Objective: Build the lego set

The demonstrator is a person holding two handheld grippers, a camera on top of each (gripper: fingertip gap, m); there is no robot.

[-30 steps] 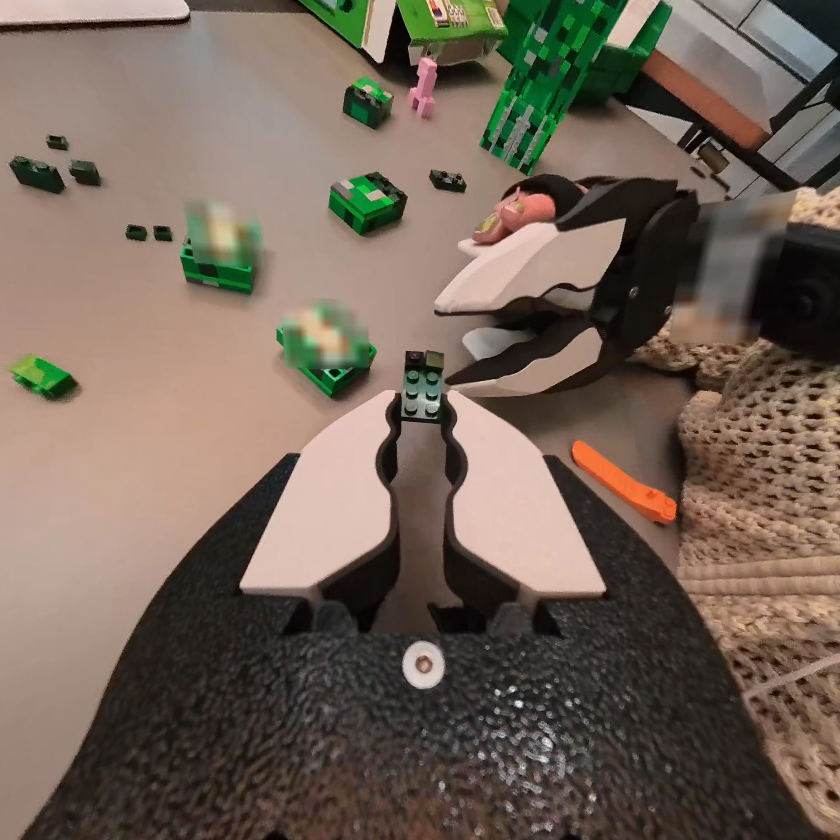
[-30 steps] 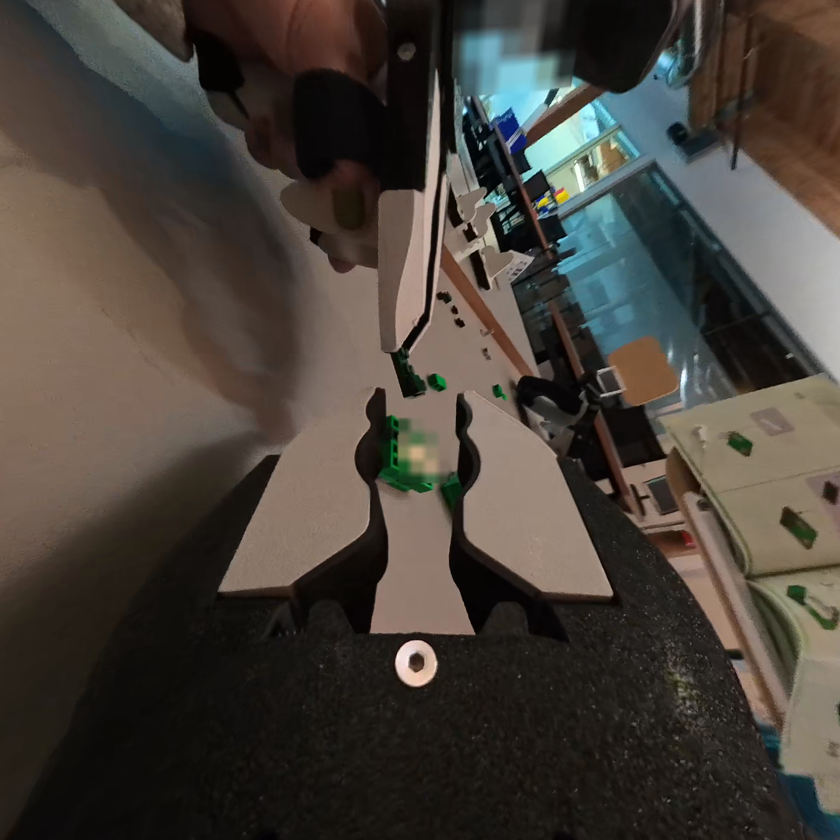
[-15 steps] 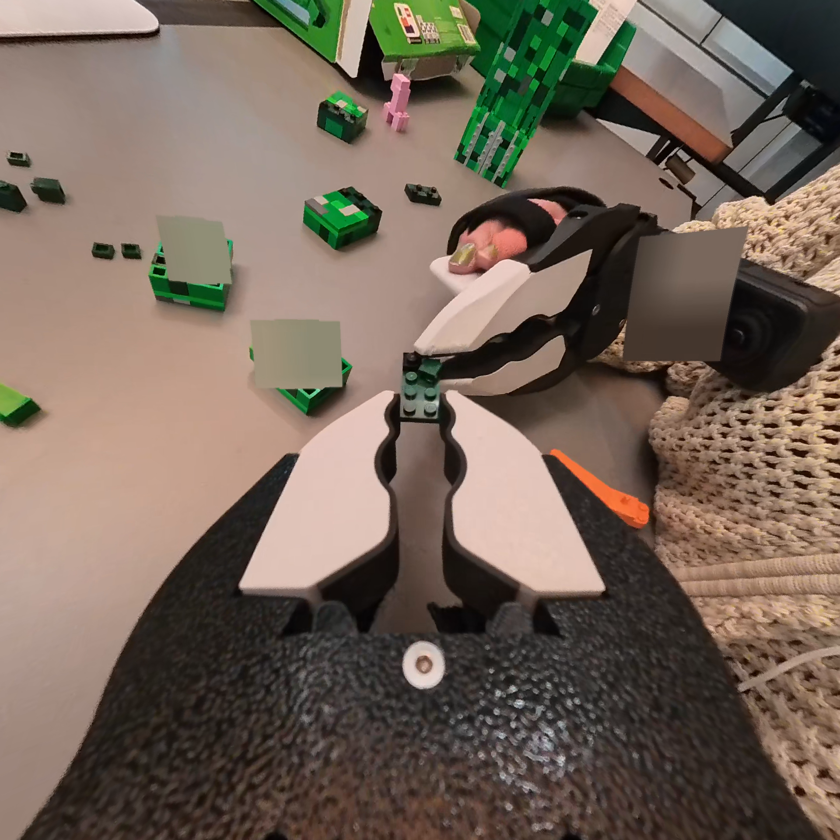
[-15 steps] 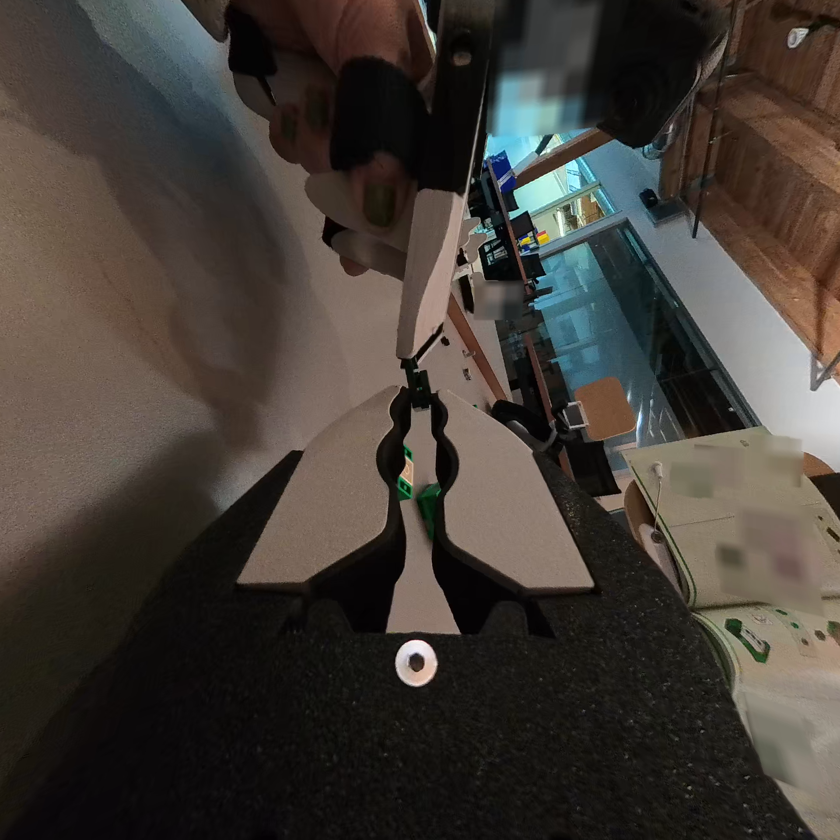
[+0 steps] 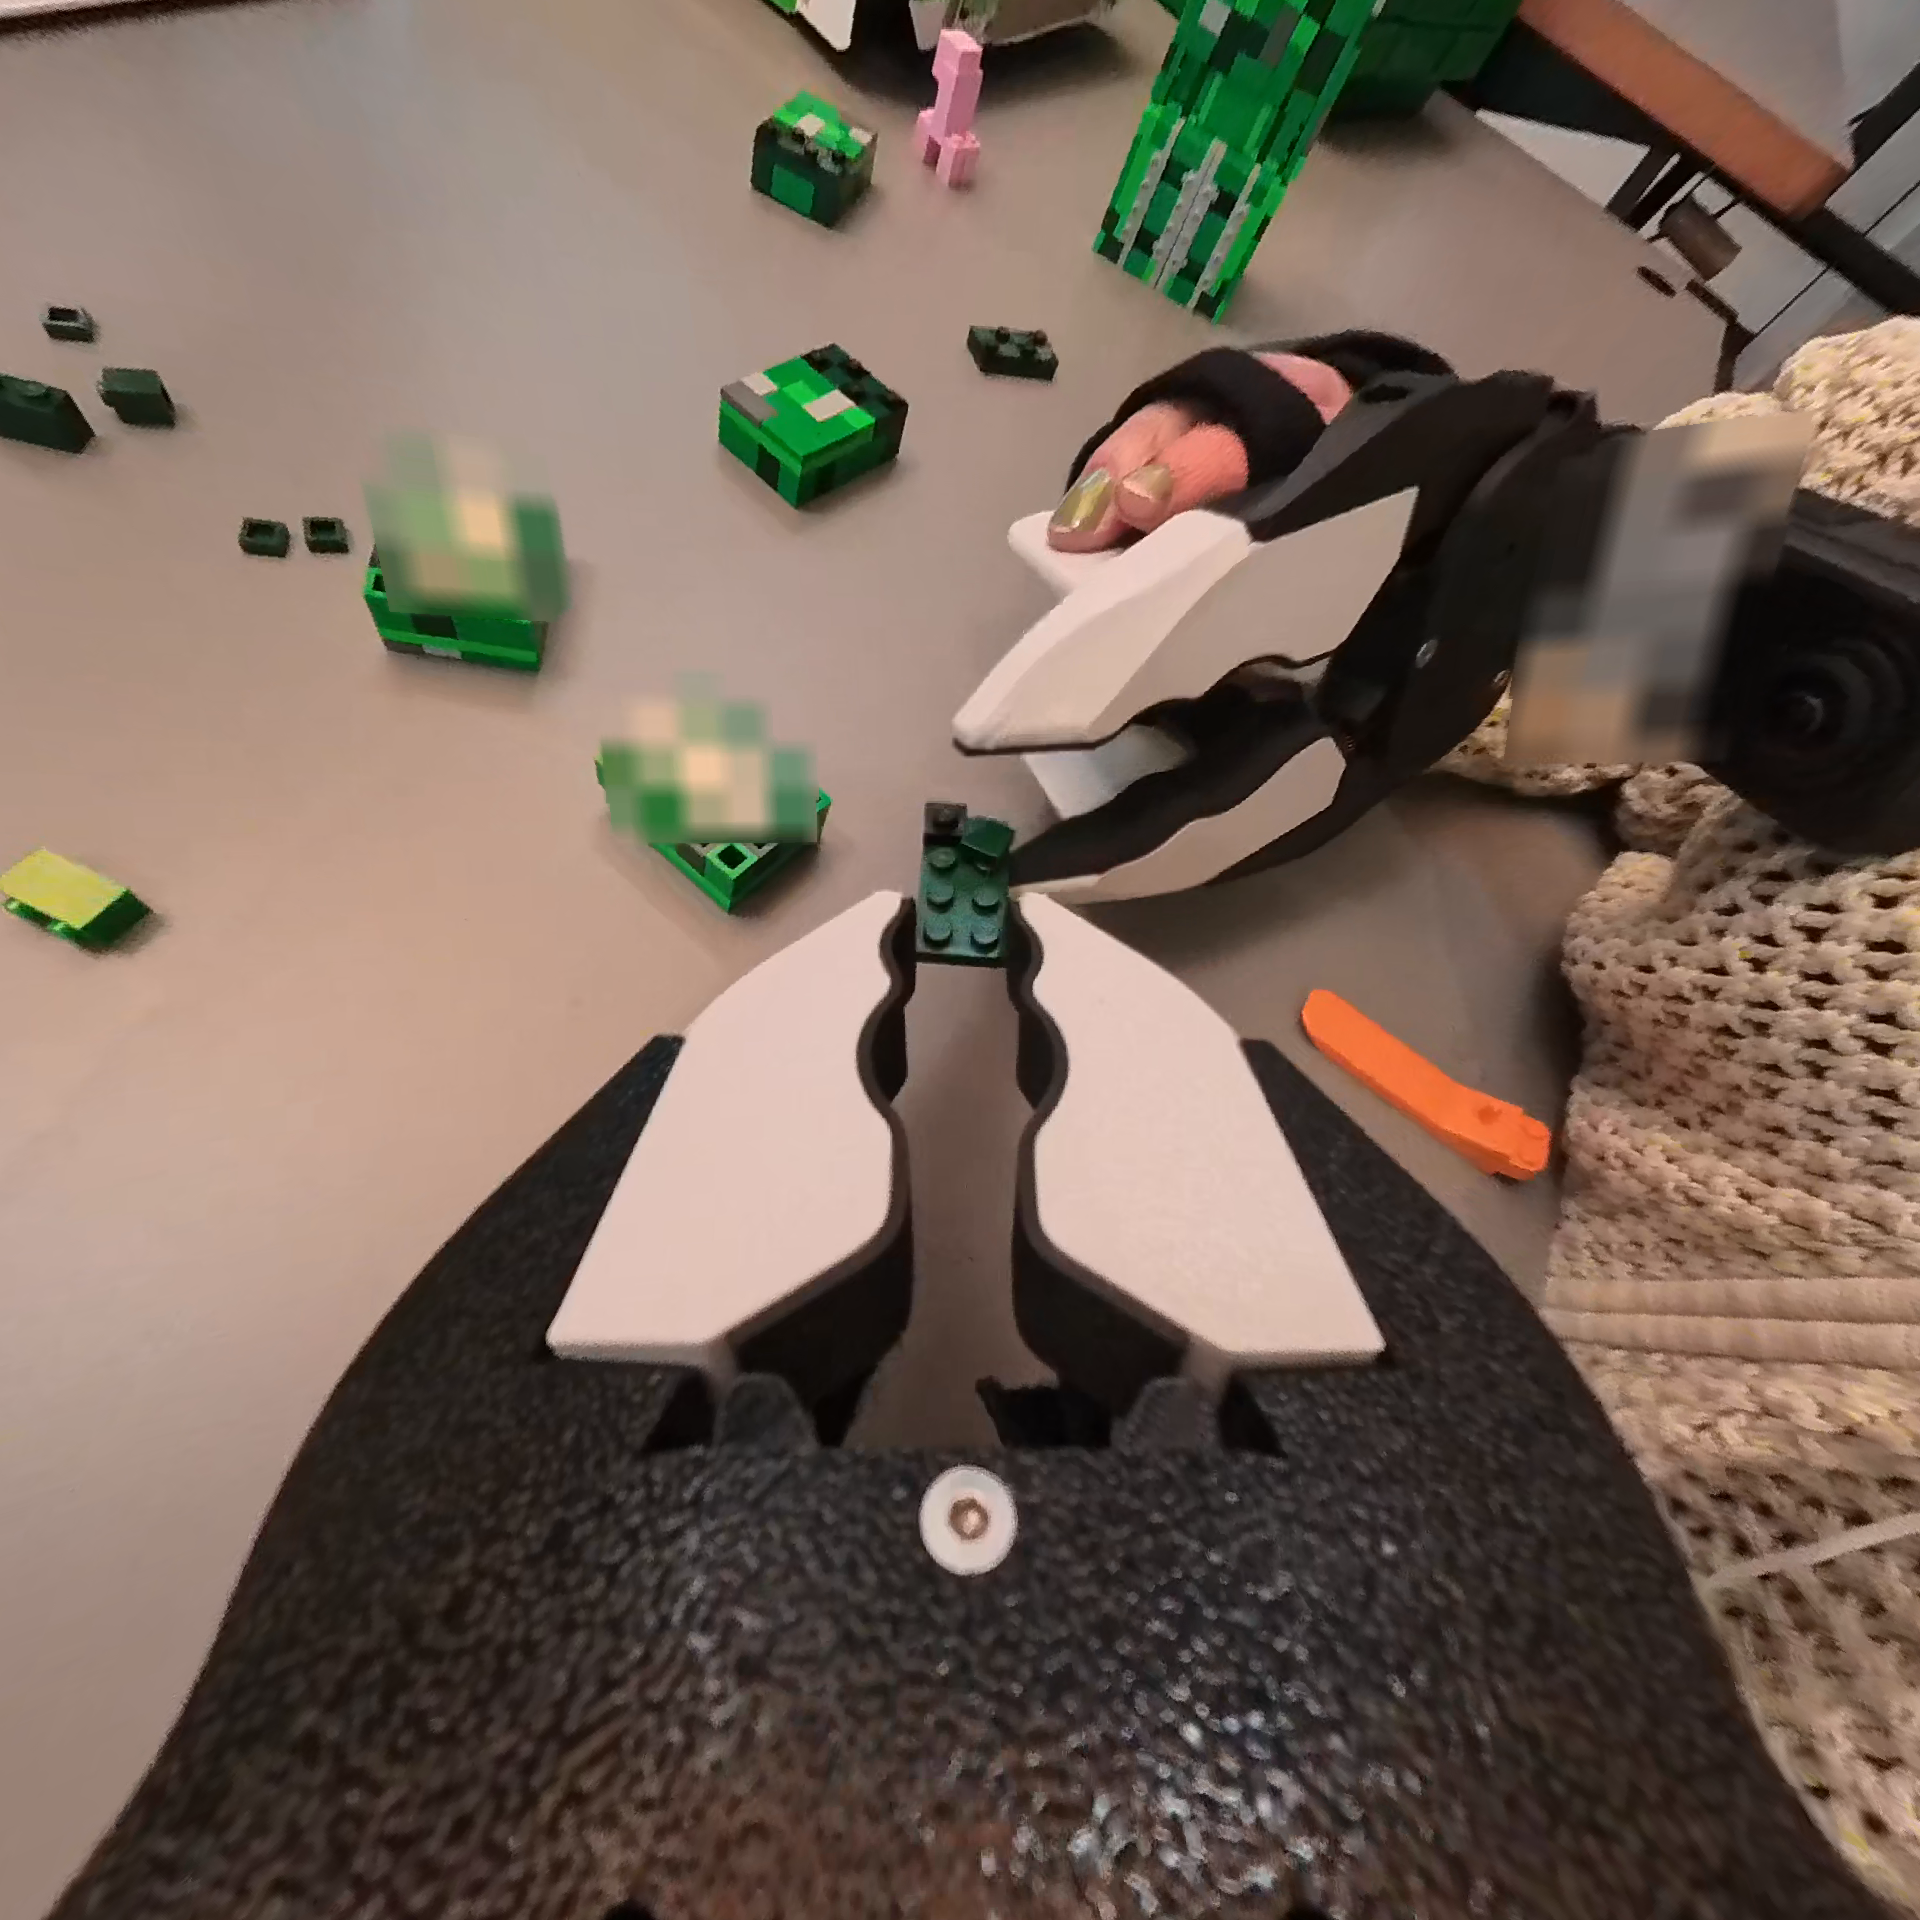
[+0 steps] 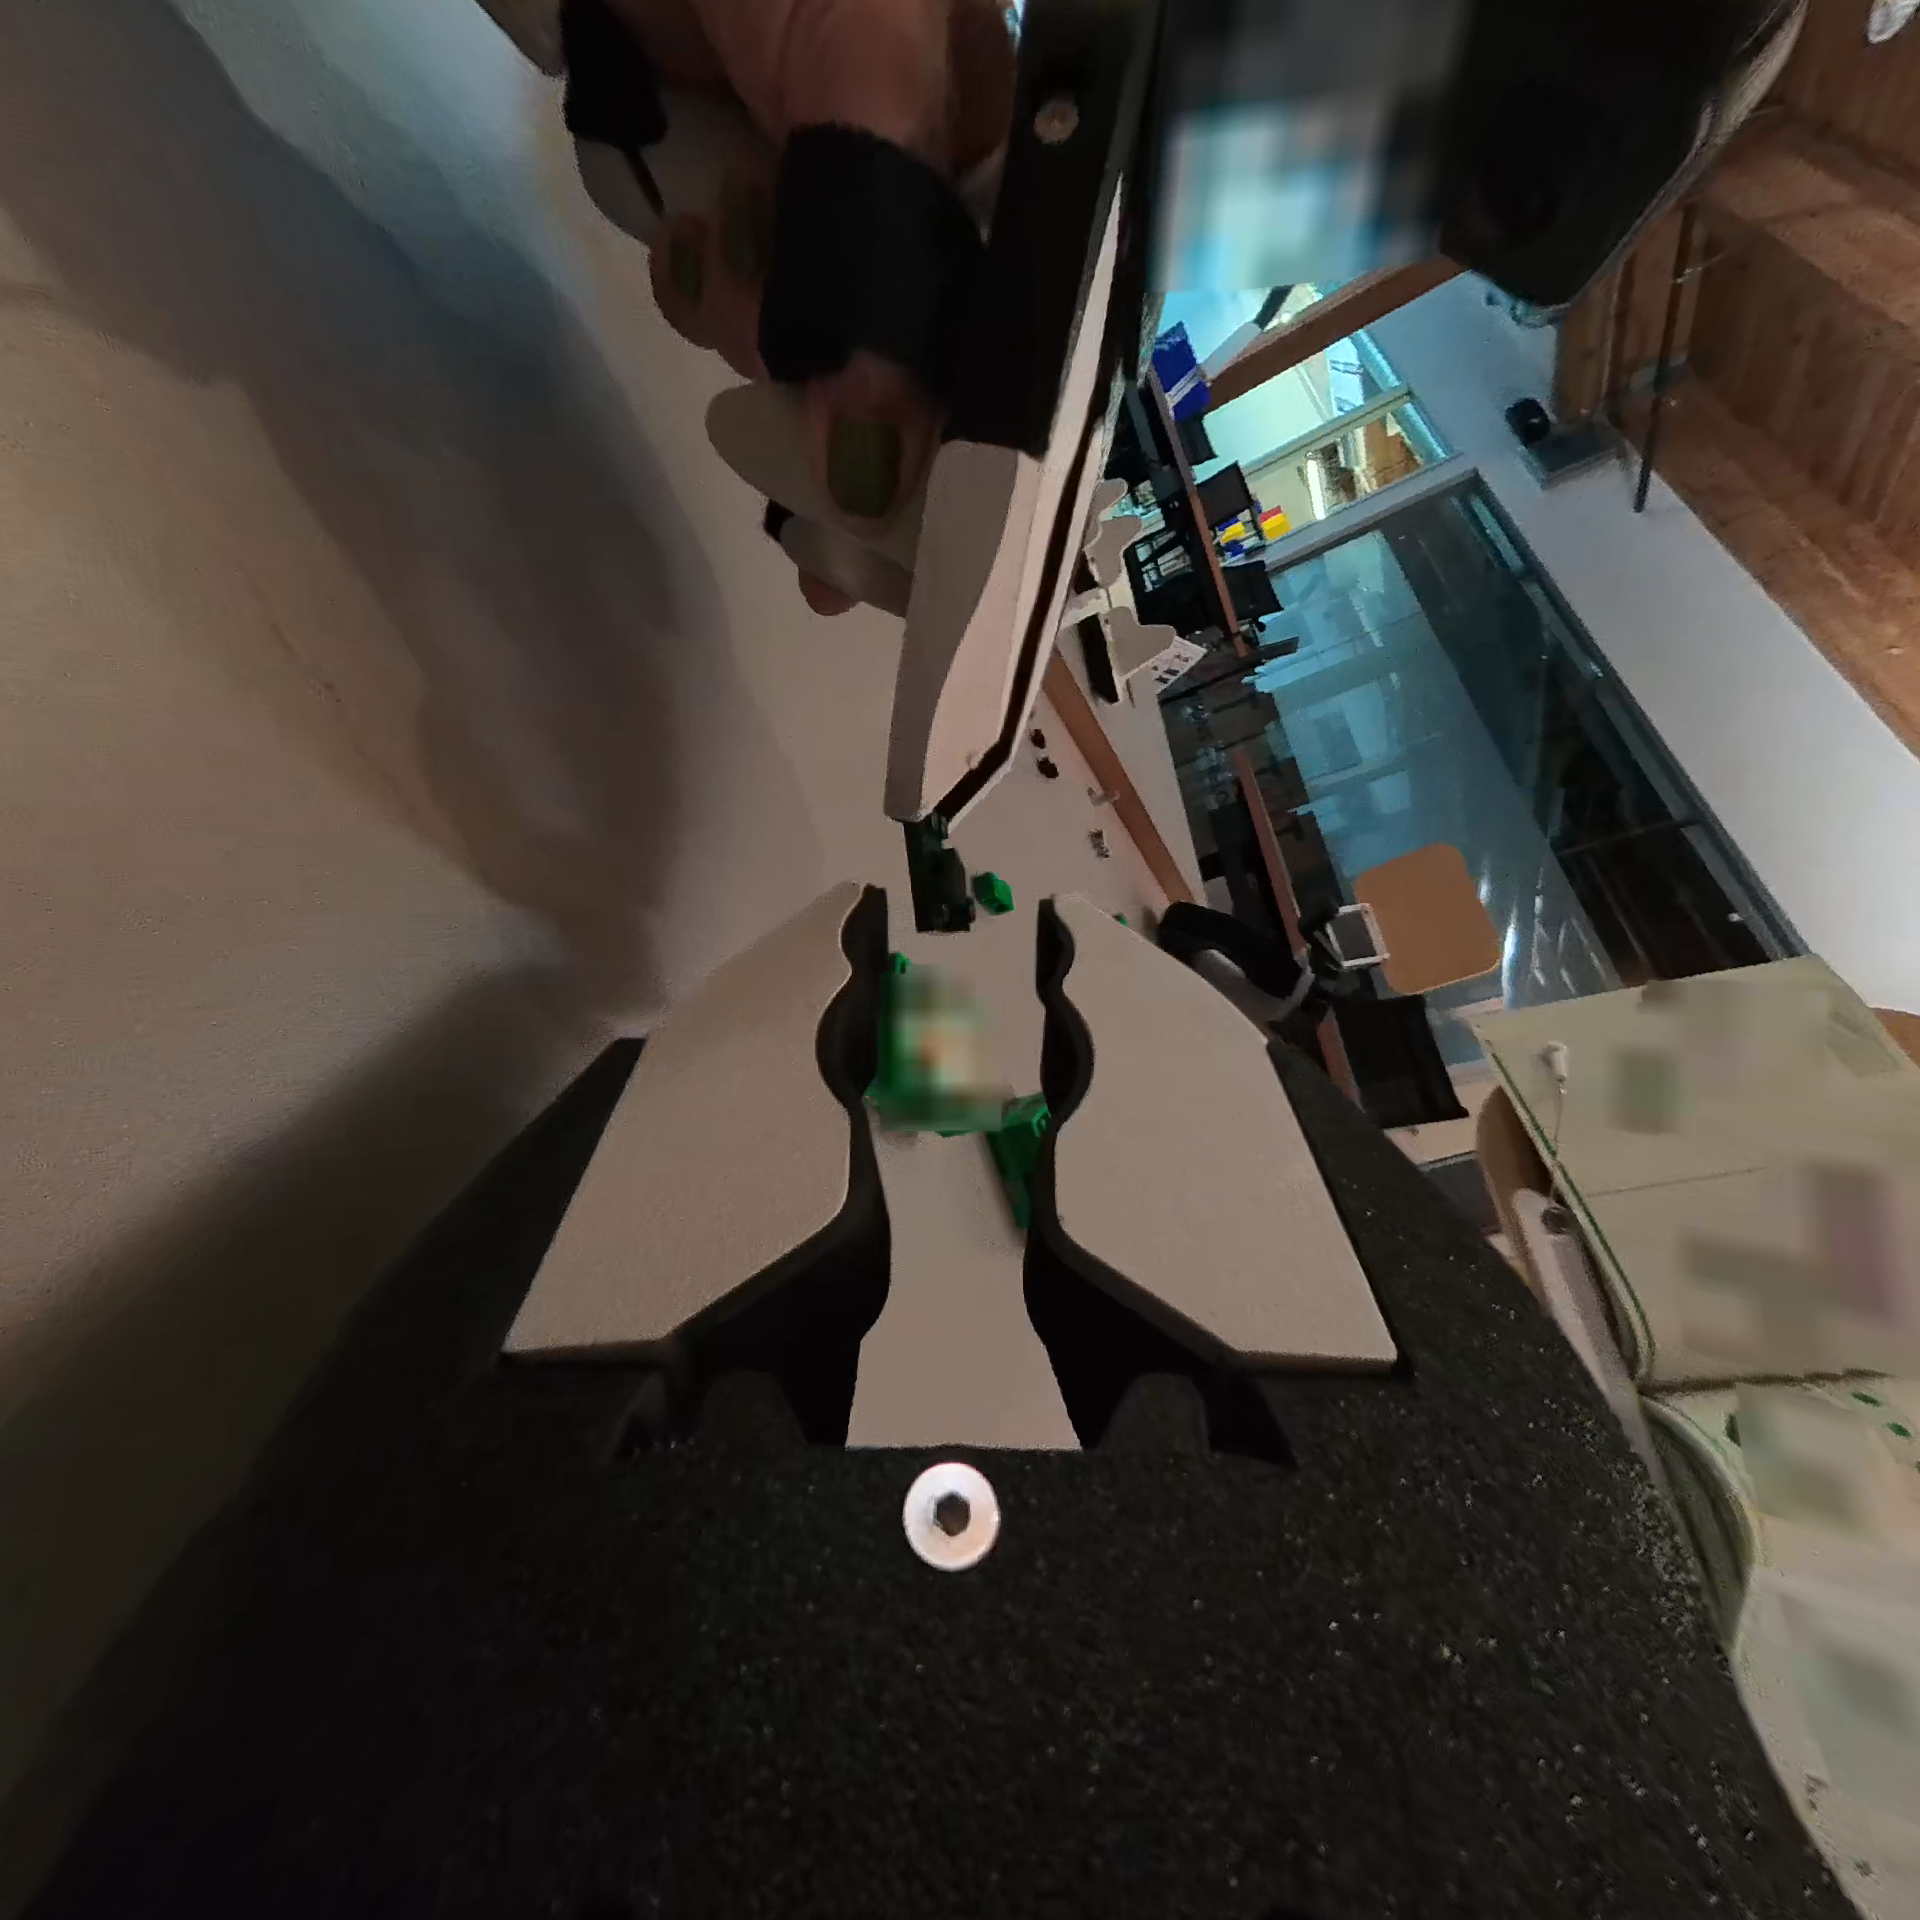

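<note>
The table (image 5: 312,1091) is grey-brown and carries loose Lego parts. At its far edge stands the green tower (image 5: 1210,156), the largest build, with a pink figure (image 5: 951,109) to its left. Nearer lie several green blocks: one block (image 5: 810,421) mid-table, one cube (image 5: 814,156) farther back, and two more partly covered by blur patches. An orange separator (image 5: 1423,1086) lies near a knitted sleeve (image 5: 1745,1143) at the right edge. Small dark pieces are scattered at the left, well apart from the work. The left gripper (image 5: 961,925) is held above the table, its fingers clenched on a dark green plate (image 5: 961,909); the plate projects forward from the tips and carries two small parts on its far end. The right gripper (image 5: 1008,800) approaches from the right, its fingers released and spread apart, the lower tip just beside the plate's far end. In the right wrist view the plate (image 6: 935,873) appears edge-on, just beyond the open right gripper (image 6: 961,909), with nothing between that gripper's fingers.
</note>
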